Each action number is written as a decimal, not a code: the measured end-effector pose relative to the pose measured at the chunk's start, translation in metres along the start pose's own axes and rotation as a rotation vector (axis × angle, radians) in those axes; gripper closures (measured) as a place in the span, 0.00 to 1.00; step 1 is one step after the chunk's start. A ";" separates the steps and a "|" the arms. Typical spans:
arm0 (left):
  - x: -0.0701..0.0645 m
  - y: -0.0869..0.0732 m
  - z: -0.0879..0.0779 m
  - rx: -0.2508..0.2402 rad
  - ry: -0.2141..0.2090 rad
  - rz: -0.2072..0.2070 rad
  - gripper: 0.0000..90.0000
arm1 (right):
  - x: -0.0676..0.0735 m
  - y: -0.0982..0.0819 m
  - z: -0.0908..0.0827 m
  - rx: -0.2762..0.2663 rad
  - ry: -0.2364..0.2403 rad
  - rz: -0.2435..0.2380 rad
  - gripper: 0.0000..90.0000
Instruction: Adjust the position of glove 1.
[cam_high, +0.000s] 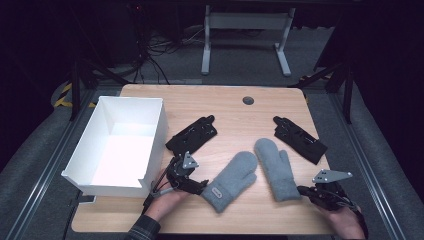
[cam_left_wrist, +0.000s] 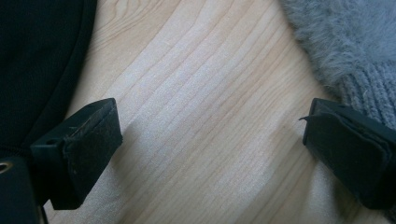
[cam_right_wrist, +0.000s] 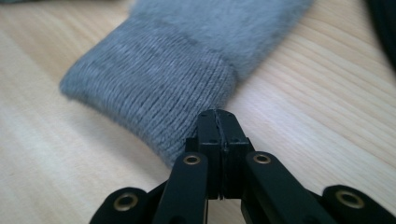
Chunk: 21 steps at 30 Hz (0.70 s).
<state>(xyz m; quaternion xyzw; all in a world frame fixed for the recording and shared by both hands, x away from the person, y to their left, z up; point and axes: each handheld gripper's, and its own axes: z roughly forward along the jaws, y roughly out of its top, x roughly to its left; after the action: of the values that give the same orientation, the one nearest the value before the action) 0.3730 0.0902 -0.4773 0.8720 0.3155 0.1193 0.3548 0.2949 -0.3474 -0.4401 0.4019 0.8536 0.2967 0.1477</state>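
Two fuzzy grey knit mittens lie mid-table, the right mitten (cam_high: 276, 170) just off the right gripper (cam_high: 306, 191), whose jaws are pressed together against its ribbed cuff (cam_right_wrist: 154, 84). The left gripper (cam_high: 199, 189) stands spread beside the left mitten (cam_high: 231, 179). Part those closed jaws first (nothing is pinched), then straddle the cuff.
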 end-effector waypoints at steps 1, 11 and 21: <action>0.000 0.000 0.000 0.000 0.000 0.000 0.05 | 0.002 0.000 0.001 -0.003 0.019 -0.010 1.00; 0.000 0.000 0.000 0.000 0.000 0.000 0.05 | 0.027 0.009 0.010 -0.022 0.155 -0.115 1.00; 0.000 0.000 0.000 0.000 0.001 0.000 0.05 | 0.011 0.044 0.013 -0.097 0.114 -0.115 1.00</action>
<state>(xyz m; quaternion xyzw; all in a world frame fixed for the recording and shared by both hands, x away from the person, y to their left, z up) 0.3730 0.0902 -0.4773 0.8719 0.3155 0.1198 0.3547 0.3207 -0.3120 -0.4224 0.3272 0.8668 0.3512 0.1349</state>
